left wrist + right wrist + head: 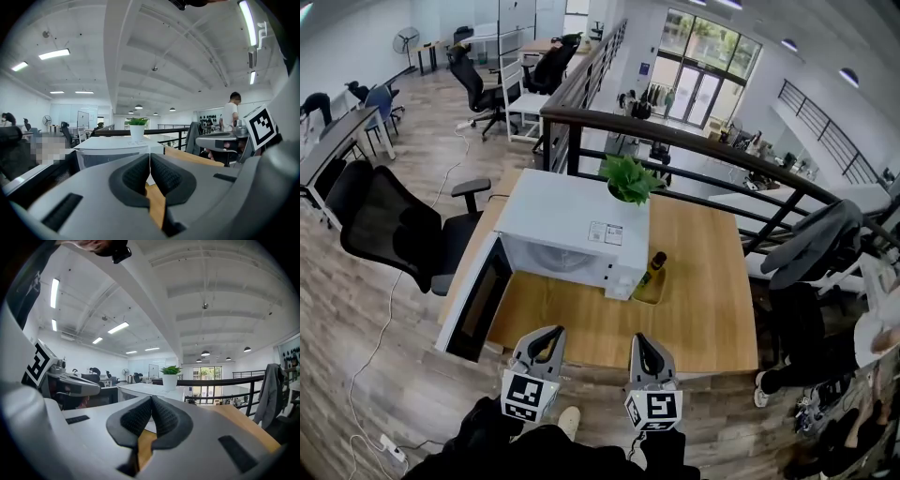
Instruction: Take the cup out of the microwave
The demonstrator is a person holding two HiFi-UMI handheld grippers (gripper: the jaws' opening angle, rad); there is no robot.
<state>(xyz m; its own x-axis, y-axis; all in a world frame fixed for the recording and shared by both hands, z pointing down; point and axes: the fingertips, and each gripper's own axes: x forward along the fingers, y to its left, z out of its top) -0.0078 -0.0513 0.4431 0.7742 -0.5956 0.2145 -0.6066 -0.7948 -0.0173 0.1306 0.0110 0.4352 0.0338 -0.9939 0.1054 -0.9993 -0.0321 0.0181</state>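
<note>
A white microwave (572,234) stands on the wooden table (703,309), its door (478,300) swung open to the left. The cavity faces me, but I cannot make out a cup inside it. My left gripper (546,336) hovers over the table's front edge, shut with nothing in it. Beside it, my right gripper (645,345) is also shut and empty. In the left gripper view the pads (161,176) meet in front of the microwave (112,150). The right gripper view shows its pads (164,417) pressed together too, with the microwave (145,391) beyond.
A potted plant (630,178) sits on the microwave's back right corner. A dark bottle (654,267) stands in a small tray against the microwave's right side. A black office chair (394,230) is left of the table, and a dark railing (722,141) runs behind it.
</note>
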